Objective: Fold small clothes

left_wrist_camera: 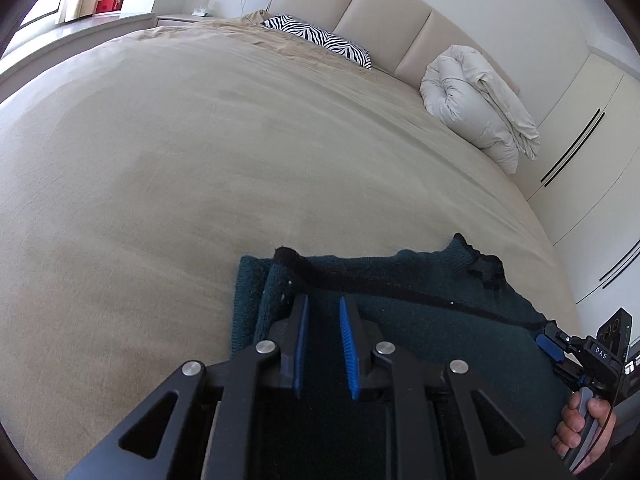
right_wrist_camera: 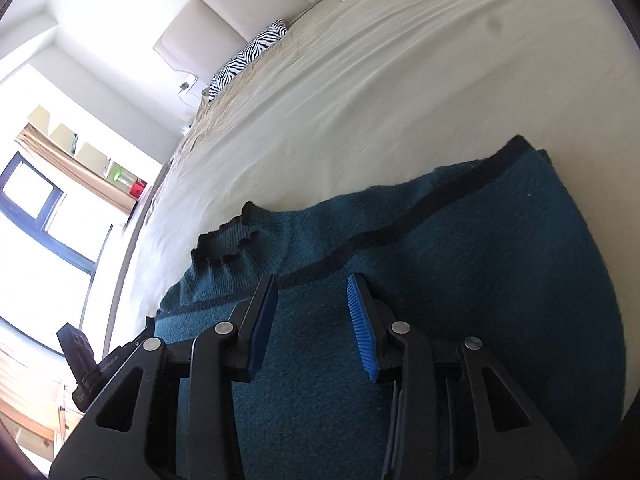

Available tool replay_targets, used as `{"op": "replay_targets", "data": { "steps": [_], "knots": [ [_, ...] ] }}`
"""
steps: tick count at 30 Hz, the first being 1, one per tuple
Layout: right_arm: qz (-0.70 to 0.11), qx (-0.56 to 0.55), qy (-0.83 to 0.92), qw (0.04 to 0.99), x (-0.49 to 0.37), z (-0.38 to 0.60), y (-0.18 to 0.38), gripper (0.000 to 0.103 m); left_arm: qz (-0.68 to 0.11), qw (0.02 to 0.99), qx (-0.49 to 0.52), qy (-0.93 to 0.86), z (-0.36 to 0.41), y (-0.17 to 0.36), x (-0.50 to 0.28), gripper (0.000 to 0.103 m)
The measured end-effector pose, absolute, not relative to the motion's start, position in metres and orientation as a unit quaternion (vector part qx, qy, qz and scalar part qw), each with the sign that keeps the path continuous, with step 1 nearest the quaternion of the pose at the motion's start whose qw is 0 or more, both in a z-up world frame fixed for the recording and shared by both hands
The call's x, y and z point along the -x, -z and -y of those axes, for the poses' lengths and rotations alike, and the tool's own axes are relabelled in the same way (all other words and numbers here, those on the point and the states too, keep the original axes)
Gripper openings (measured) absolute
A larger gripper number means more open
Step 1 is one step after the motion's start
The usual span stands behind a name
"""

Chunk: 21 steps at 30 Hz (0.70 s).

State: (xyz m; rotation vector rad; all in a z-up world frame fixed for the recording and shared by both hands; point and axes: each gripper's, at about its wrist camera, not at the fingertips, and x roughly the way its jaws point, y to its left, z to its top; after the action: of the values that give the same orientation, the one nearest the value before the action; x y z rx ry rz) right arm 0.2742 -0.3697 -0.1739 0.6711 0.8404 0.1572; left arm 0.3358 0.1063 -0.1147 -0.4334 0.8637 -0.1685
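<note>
L gripper (left_wrist_camera: pixel 323 304) is seen closest in the left wrist view: blue pads slightly apart, nothing clamped, held over the near edge of the dark teal knit garment (left_wrist_camera: pixel 400 312). R gripper (right_wrist_camera: pixel 312 284) likewise: pads apart w/ a wider gap, nothing pinched, held above the same garment. In the left wrist view a hand (left_wrist_camera: pixel 580 428) is seen on the R unit's handle. Garment is laid partly folded on the beige bedspread (left_wrist_camera: pixel 200 160), black trim strip across it, at the near side of the bed. Further back: zebra pillow (left_wrist_camera: pixel 320 36), rolled white duvet (left_wrist_camera: pixel 476 104), padded headboard (left_wrist_camera: pixel 380 4).
</note>
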Motion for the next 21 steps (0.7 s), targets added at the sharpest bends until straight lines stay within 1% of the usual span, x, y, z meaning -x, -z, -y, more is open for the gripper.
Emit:
{"op": "replay_targets", "data": {
  "steps": [1, 2, 3, 4, 7, 10, 11, 12, 13, 17, 18, 19, 20, 21],
  "knots": [
    [-0.393, -0.33, -0.07, 0.856, -0.273, 0.38, 0.178, 0.032, -0.414, 0.883, 0.208, 0.081, -0.106, 0.116, -0.336, 0.02],
    [-0.388, -0.338, -0.055, 0.856, -0.27, 0.39, 0.181, 0.029, -0.412, 0.884, 0.204, 0.081, -0.105, 0.116, -0.336, 0.02],
    [-0.382, -0.353, -0.055, 0.852, -0.267, 0.398, 0.184, 0.022, -0.41, 0.886, 0.199, 0.08, -0.104, 0.117, -0.336, 0.02],
    [-0.377, -0.367, -0.053, 0.849, -0.265, 0.407, 0.186, 0.021, -0.409, 0.887, 0.197, 0.079, -0.103, 0.117, -0.336, 0.02],
    [-0.359, -0.38, -0.004, 0.852, -0.255, 0.433, 0.188, 0.021, -0.408, 0.886, 0.205, 0.083, -0.106, 0.119, -0.337, 0.02],
    [-0.342, -0.426, 0.021, 0.837, -0.243, 0.462, 0.191, 0.021, -0.407, 0.882, 0.219, 0.09, -0.111, 0.122, -0.337, 0.019],
    [-0.341, -0.418, 0.038, 0.841, -0.239, 0.465, 0.186, 0.021, -0.407, 0.882, 0.22, 0.091, -0.111, 0.123, -0.337, 0.019],
    [-0.344, -0.399, 0.064, 0.848, -0.235, 0.464, 0.18, 0.026, -0.407, 0.882, 0.219, 0.09, -0.112, 0.123, -0.337, 0.019],
    [-0.351, -0.378, 0.094, 0.851, -0.232, 0.464, 0.175, 0.027, -0.408, 0.882, 0.218, 0.09, -0.112, 0.123, -0.337, 0.019],
    [-0.339, -0.395, 0.057, 0.852, -0.209, 0.452, 0.157, 0.027, -0.416, 0.884, 0.2, 0.077, -0.107, 0.116, -0.336, 0.019],
    [-0.337, -0.396, 0.035, 0.854, -0.205, 0.443, 0.151, 0.027, -0.418, 0.885, 0.19, 0.069, -0.103, 0.11, -0.332, 0.021],
    [-0.335, -0.395, 0.009, 0.855, -0.202, 0.429, 0.146, 0.027, -0.419, 0.887, 0.183, 0.061, -0.098, 0.104, -0.326, 0.027],
    [-0.335, -0.393, -0.019, 0.856, -0.194, 0.419, 0.138, 0.027, -0.415, 0.889, 0.182, 0.064, -0.094, 0.097, -0.317, 0.031],
    [-0.339, -0.383, -0.049, 0.858, -0.192, 0.402, 0.133, 0.027, -0.405, 0.891, 0.188, 0.078, -0.089, 0.089, -0.307, 0.037]
  ]
}}
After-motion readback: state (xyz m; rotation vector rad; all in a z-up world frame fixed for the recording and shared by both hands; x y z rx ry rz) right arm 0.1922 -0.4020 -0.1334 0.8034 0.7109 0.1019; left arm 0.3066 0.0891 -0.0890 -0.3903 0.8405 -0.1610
